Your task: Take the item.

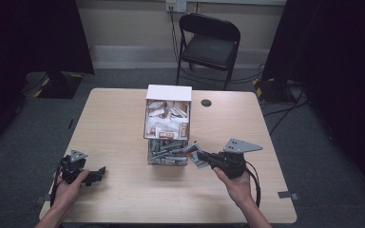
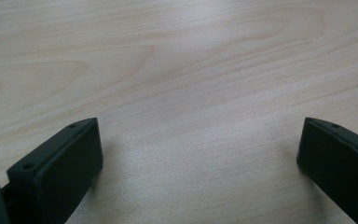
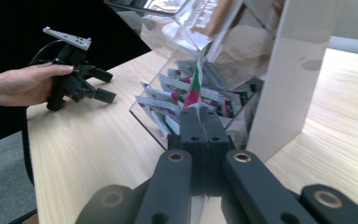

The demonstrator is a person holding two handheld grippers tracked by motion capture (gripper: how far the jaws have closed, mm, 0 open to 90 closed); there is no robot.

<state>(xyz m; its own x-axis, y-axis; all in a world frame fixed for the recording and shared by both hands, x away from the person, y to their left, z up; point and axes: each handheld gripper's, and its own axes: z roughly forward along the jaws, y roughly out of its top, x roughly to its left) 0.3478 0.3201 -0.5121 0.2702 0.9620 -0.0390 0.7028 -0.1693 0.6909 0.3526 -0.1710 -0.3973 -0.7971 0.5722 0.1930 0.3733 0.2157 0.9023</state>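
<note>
Right gripper view: right gripper (image 3: pixel 199 122) has its jaws pressed together on a thin sachet (image 3: pixel 194 91) — green, red and white print, standing edge-on straight up out of the jaw tips. Sachet's long axis runs along the jaw line, pointing away from the tongs toward the clear lower bin (image 3: pixel 186 112) just ahead. More sachets of the same kind lie in that bin, right beyond the tips.

High view shows the same right gripper (image 1: pixel 200 158) just beside the bin's (image 1: pixel 168 153) right front corner, sachet end (image 1: pixel 193 148) at or near the bin's edge — touching or not, can't tell at this size. Two-level organiser: white upper box (image 1: pixel 168 116) with brown-and-white packets sits directly behind and above the lower bin.

Key relation, as a judgement: the sachet looks pinched by its near end and mostly clear of the pile, so the next move likely turns on drawing it back along its own long axis, toward the person, away from the bin wall. Right hand is the near one — the left is well apart.

Left gripper (image 1: pixel 95 175) rests low on the table (image 1: pixel 119 123), off to the left of the organiser; left gripper view has the jaws spread wide over bare wood, nothing between them.

Hard to make out: how much of the sachet is inside the jaws, its printing, and whether its far end still rests among the other sachets — reflections on the clear wall muddy that area.
</note>
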